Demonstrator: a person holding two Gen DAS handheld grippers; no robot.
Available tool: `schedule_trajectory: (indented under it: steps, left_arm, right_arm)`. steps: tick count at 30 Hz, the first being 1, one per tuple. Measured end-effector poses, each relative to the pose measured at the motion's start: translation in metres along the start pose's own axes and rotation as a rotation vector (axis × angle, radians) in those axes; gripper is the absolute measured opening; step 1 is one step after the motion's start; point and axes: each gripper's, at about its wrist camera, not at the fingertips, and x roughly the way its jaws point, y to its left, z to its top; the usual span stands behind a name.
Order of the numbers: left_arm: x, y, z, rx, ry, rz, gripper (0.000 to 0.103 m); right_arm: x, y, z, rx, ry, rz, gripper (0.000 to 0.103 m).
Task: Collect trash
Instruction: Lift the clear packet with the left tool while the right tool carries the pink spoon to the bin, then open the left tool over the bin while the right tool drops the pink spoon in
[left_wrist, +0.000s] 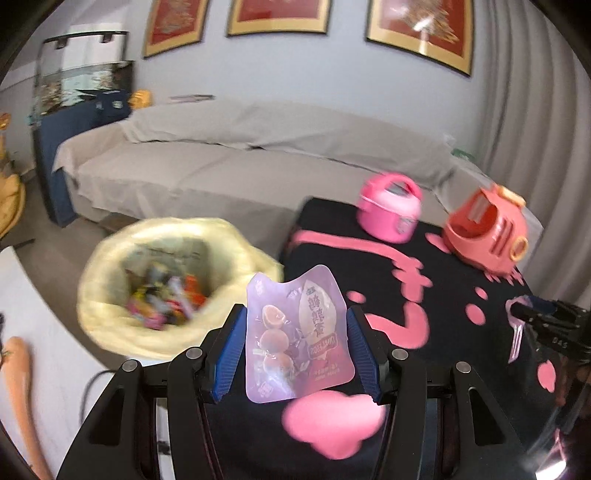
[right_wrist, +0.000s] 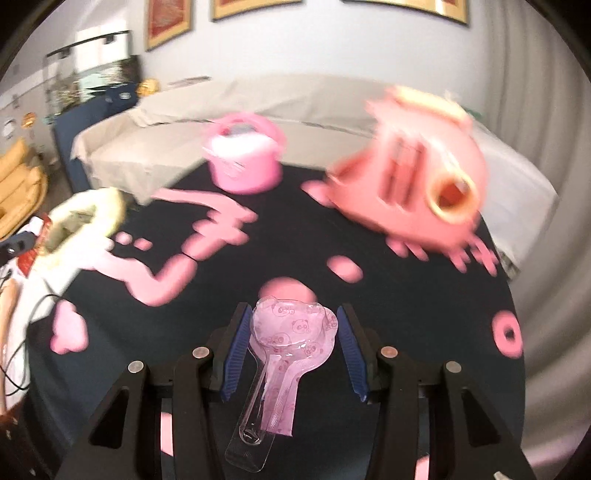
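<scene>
1. My left gripper (left_wrist: 297, 347) is clamped on a purple snack pouch (left_wrist: 297, 332), blue pads (left_wrist: 231, 354) pressing both edges, pouch upright between them.
2. My right gripper (right_wrist: 291, 350) has a clear plastic wrapper with pink panda print (right_wrist: 291, 339) between its blue pads (right_wrist: 234, 354); the wide end sits at the tips, the narrow tail hangs back toward me. The pads look close on both sides, but I cannot tell for sure that they press it.
3. Landmark: the black table with pink pattern (left_wrist: 388, 280). Both grippers are over its near side.
4. In the left wrist view the right gripper shows at the table's right edge, holding its pinkish wrapper.
5. Off the table's left side sits a yellow trash bag (left_wrist: 110, 266), mouth open, blurred colourful wrappers (left_wrist: 166, 295) inside. The pouch is just right of the bag's rim, not over the mouth.
6. On the table's far side: a pink toy rice cooker (left_wrist: 389, 208) and, right of it, a coral-pink toy toaster (left_wrist: 487, 229), both blurred.
7. Beyond the table's far edge, a sofa under a grey cover (left_wrist: 229, 162).
8. Left of the sofa, well away from the table, a fish tank (left_wrist: 81, 74) on a dark cabinet.
9. On the wall behind it all, gold-framed red pictures (left_wrist: 277, 14); grey curtain (left_wrist: 535, 147) to the right of the table.
</scene>
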Motion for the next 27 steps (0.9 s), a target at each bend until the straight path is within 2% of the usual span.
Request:
schedule_trajectory:
  steps: [9,12,17,22,25,27]
  left_arm:
    - [-0.036,0.081,0.02,-0.063,-0.117,0.145,0.055]
    - [-0.037,0.108,0.029,-0.096,-0.133,0.156,0.055]
    - [-0.016,0.145,0.041,-0.143,-0.124,0.142,0.056]
    - [0.031,0.175,0.047,-0.229,-0.067,0.072,0.056]
    - [0.062,0.187,0.045,-0.298,-0.02,0.03,0.064]
    - [0.079,0.194,0.043,-0.34,0.008,0.005,0.074]
  right_arm:
    - [-0.007,0.111,0.068,-0.154,-0.113,0.173,0.044]
    - [-0.004,0.142,0.084,-0.194,-0.136,0.205,0.044]
    - [0.009,0.18,0.103,-0.228,-0.129,0.257,0.044]
    - [0.028,0.204,0.11,-0.255,-0.104,0.269,0.044]
    - [0.04,0.213,0.111,-0.265,-0.081,0.271,0.044]
    - [0.049,0.217,0.11,-0.274,-0.062,0.266,0.044]
